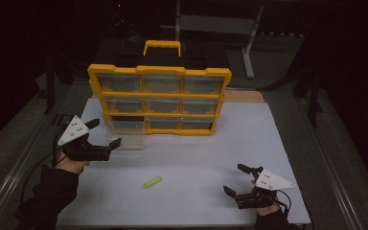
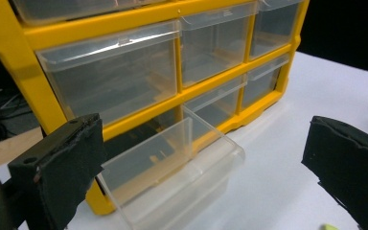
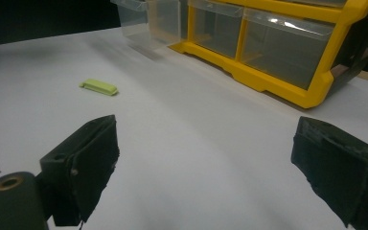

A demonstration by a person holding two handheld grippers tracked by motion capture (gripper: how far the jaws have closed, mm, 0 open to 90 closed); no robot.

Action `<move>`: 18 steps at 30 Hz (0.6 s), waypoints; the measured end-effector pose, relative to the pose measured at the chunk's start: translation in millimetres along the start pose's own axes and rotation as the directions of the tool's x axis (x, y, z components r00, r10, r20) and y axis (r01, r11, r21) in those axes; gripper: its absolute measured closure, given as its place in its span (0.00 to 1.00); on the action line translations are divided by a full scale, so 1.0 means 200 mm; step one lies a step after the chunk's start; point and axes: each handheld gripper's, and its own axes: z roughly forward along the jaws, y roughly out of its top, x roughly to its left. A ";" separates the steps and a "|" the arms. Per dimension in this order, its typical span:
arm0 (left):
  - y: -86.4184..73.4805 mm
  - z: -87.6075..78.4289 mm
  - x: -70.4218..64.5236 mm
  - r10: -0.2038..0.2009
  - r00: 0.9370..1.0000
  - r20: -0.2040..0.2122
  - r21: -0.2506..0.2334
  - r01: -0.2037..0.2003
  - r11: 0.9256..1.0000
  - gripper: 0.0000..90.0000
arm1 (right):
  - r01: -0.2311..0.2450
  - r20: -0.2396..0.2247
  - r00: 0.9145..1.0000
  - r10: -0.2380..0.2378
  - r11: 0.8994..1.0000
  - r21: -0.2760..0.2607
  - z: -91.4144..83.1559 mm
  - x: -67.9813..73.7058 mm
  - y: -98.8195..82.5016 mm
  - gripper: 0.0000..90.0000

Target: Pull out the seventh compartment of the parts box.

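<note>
The yellow organizer (image 1: 159, 100) stands upright on the white table (image 1: 249, 143), with its nine clear drawers facing the person and its handle on top. Its long axis runs from left to right across the table. The clear drawer (image 2: 172, 167) at the bottom left of the organizer is pulled out toward the person, its long axis pointing out from the organizer, and as far as the pictures show there is nothing inside it; the other drawers are closed and also look empty. The left gripper (image 1: 104, 133) is held just in front of this pulled-out drawer, to the left of the organizer, with its jaws wide apart and holding nothing. The right gripper (image 1: 235, 179) is well in front of the organizer's right end, low over the table, jaws also apart and empty. A small green piece (image 1: 152, 182) lies flat in front of the organizer, between both grippers, its long axis slightly diagonal, and nothing blocks it
</note>
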 end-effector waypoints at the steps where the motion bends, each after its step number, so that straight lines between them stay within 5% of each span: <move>1: -0.01 -0.01 0.00 -0.001 1.000 -0.006 0.000 0.001 1.000 0.00 | 0.000 0.000 1.000 0.000 1.000 0.000 0.00 0.00 0.00 0.10; 18: -0.20 -0.12 -0.09 -0.017 1.000 -0.021 -0.007 0.017 1.000 0.01 | 0.005 -0.002 1.000 -0.005 1.000 -0.001 0.00 0.00 0.01 0.10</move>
